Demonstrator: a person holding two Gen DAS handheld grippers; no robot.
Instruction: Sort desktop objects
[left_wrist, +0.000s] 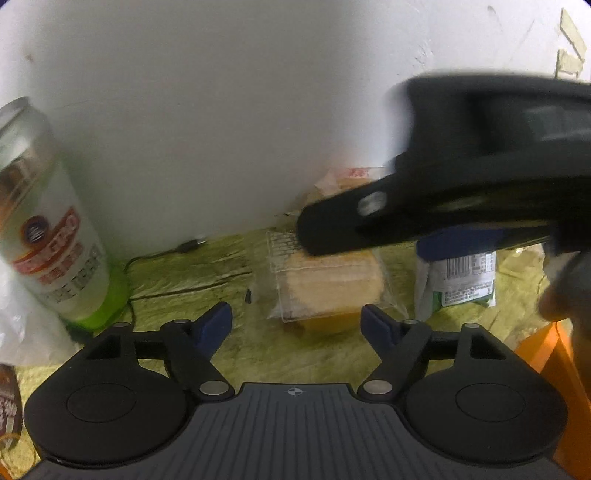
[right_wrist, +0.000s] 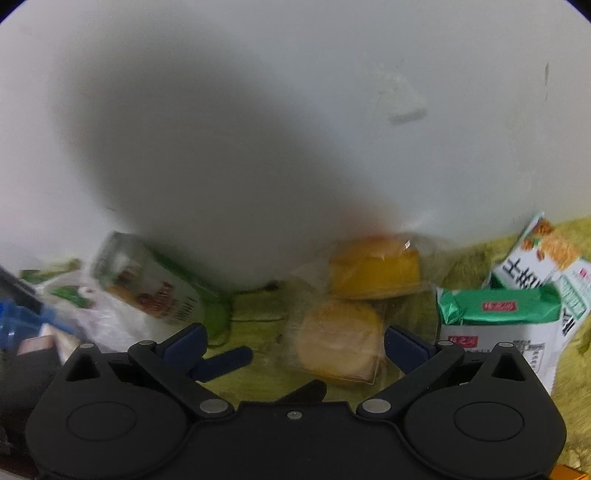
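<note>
Left hand-held gripper (left_wrist: 295, 321) gapes wide and empty over the green-covered table (left_wrist: 207, 266). A wrapped cake (left_wrist: 328, 284) lies at twelve o'clock, a can (left_wrist: 51, 221) at ten, a green packet (left_wrist: 458, 277) at two.

Right hand-held gripper (right_wrist: 295, 343), equally wide and empty, frames the cake (right_wrist: 340, 339), a second cake (right_wrist: 373, 269) beyond, cartons (right_wrist: 506, 325) at two o'clock. Seemingly an approach: next, centre and close gently.

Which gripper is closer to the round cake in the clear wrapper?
The right gripper, probably. Its open fingers sit on either side of the wrapped cake. The left gripper, also open, points at that cake from just in front of it.
</note>
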